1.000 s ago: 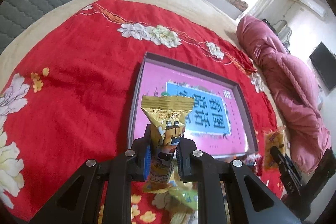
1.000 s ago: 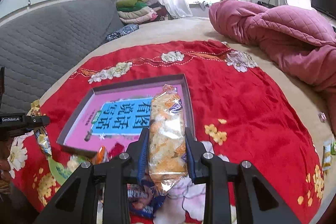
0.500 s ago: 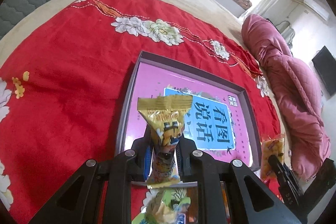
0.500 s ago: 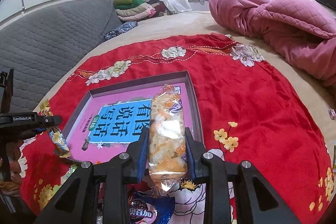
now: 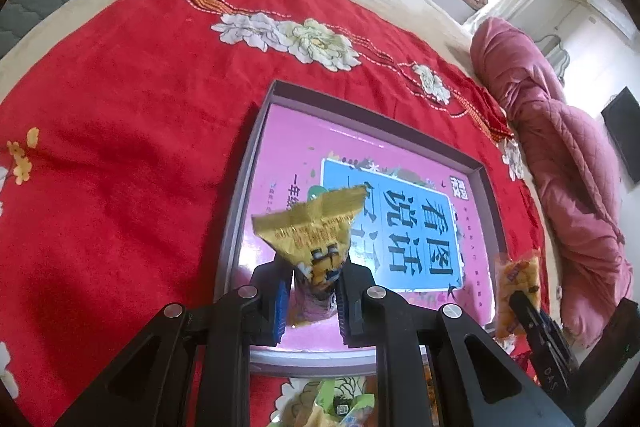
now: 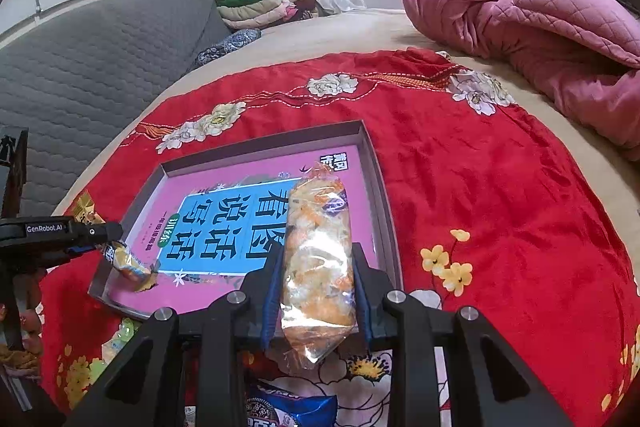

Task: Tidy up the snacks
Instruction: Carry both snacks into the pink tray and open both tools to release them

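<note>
A shallow grey box (image 5: 236, 211) with a pink and blue printed bottom lies on the red flowered blanket (image 5: 120, 147); it also shows in the right wrist view (image 6: 380, 195). My left gripper (image 5: 312, 295) is shut on a yellow snack packet (image 5: 316, 231), held over the box's near left corner; the packet also shows in the right wrist view (image 6: 128, 263). My right gripper (image 6: 318, 291) is shut on a clear bag of orange and white crackers (image 6: 318, 259), held over the box's near right part; the bag also shows in the left wrist view (image 5: 516, 291).
More snack packets lie on the blanket before the box: a green one (image 5: 340, 403) and a blue one (image 6: 288, 411). A rolled pink quilt (image 6: 540, 39) lies at the right. A grey headboard (image 6: 100, 47) and folded clothes (image 6: 256, 3) are behind.
Both grippers have moved forward with their snacks, from before the box to over its near edge. The yellow packet has tilted to the left in the jaws.
</note>
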A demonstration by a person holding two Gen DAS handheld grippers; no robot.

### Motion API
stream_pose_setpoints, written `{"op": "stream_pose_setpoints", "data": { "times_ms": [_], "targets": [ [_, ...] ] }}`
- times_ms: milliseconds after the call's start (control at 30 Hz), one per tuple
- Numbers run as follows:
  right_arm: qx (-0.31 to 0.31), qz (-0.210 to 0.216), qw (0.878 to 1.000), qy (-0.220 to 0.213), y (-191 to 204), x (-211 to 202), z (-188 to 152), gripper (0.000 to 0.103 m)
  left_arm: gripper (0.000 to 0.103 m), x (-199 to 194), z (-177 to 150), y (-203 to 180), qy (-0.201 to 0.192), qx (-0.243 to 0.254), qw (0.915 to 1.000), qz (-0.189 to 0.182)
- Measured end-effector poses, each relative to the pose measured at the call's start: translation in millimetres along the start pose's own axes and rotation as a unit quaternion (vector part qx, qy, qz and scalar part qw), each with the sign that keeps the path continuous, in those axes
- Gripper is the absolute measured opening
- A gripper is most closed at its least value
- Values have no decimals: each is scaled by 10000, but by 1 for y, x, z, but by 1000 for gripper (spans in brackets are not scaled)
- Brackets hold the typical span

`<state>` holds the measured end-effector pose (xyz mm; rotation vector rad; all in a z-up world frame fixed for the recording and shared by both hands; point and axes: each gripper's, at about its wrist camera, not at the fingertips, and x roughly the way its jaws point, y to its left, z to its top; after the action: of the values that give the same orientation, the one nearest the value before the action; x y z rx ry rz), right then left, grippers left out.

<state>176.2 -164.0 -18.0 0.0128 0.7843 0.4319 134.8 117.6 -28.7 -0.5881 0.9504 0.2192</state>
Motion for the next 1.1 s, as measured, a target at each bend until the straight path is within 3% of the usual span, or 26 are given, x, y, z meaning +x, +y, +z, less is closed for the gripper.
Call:
{"op": "stream_pose_setpoints", "data": {
  "times_ms": [467, 533, 700, 1100],
  "targets": [
    [174, -28, 9998, 75, -6, 13, 1, 32, 22, 7, -6, 0, 179, 39, 9998, 92],
    [228, -2, 9997, 89, -8, 14, 2, 32, 24, 9, -7, 1, 229, 35, 9997, 106],
    [273, 16, 9996, 116, -11, 16, 2, 32, 43, 10, -10, 1, 283, 36, 9995, 104],
    [336, -191, 9992, 33, -20, 15, 3, 33, 46, 4, -12, 4, 309, 35, 9995, 108]
  ]
}}
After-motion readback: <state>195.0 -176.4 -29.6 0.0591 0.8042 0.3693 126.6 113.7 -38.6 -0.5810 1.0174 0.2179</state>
